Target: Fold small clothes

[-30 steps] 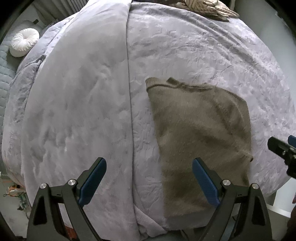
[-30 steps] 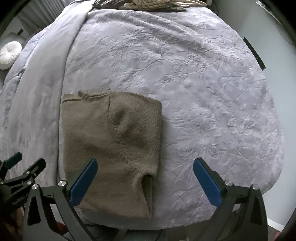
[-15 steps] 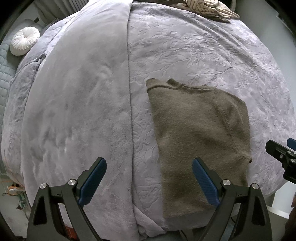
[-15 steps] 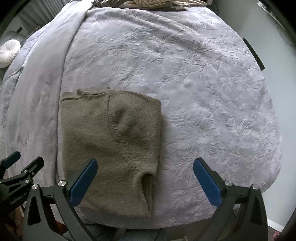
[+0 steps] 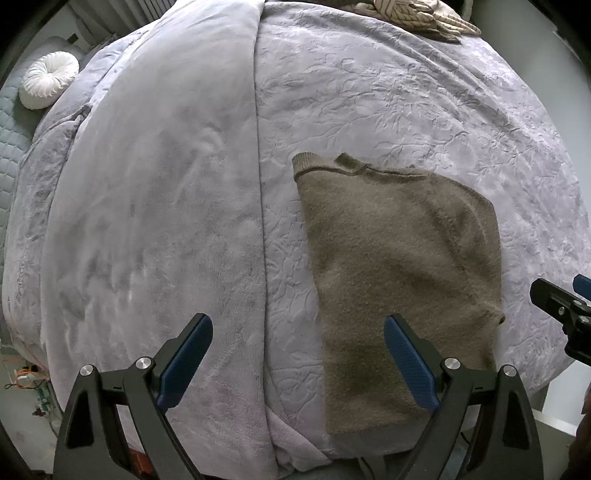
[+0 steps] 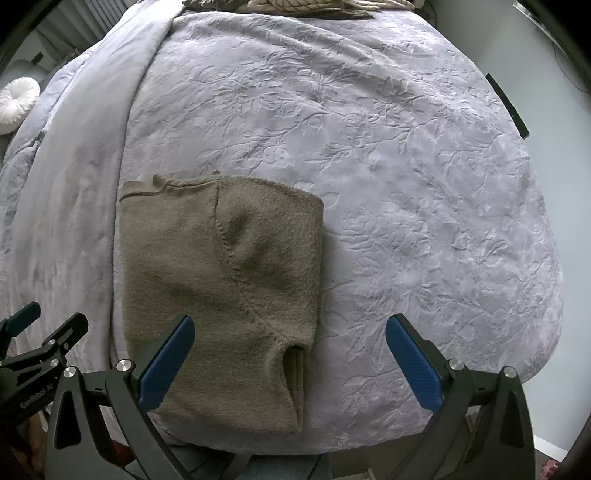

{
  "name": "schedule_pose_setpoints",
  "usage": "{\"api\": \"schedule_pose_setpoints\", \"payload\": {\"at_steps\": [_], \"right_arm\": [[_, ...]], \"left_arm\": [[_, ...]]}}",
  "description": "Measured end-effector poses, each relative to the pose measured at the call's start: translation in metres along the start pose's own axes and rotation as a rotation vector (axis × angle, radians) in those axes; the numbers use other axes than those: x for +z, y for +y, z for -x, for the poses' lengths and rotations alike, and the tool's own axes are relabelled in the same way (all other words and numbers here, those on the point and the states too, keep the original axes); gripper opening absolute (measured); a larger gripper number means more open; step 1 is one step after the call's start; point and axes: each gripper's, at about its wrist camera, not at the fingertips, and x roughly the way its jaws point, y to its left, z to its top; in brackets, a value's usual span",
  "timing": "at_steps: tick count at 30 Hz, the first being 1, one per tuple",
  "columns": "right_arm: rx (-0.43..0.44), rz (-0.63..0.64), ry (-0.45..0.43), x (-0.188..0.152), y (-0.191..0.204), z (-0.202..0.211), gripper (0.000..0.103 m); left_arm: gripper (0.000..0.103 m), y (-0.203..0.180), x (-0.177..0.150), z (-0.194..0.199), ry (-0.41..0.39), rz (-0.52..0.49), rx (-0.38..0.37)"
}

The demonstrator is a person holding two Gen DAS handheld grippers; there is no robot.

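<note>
An olive-brown knit sweater [image 5: 399, 266] lies folded into a tall rectangle on the lavender bedspread [image 5: 369, 92], near the bed's front edge; it also shows in the right wrist view [image 6: 218, 280]. My left gripper [image 5: 297, 362] is open and empty, held above the bed with its right finger over the sweater's lower left. My right gripper [image 6: 290, 360] is open and empty, its left finger over the sweater's lower part. Each gripper shows at the edge of the other's view.
A plush lavender blanket [image 5: 155, 206] covers the bed's left half. A round white cushion [image 5: 50, 85] sits at the far left. Striped beige clothes [image 5: 421, 14] lie at the far end of the bed. The floor shows below the bed's front edge.
Both grippers have shifted only slightly; the sweater sits a little lower in the right wrist view. Both stay open, and the sweater has not moved on the bed.
</note>
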Motion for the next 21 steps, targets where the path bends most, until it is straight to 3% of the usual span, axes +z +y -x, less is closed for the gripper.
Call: {"api": "schedule_pose_setpoints", "payload": {"at_steps": [21], "right_arm": [[-0.002,-0.002,0.003,0.0,0.0009,-0.0002,0.103]], "left_arm": [[0.095,0.0009,-0.0006,-0.001,0.007,0.002,0.001]]}}
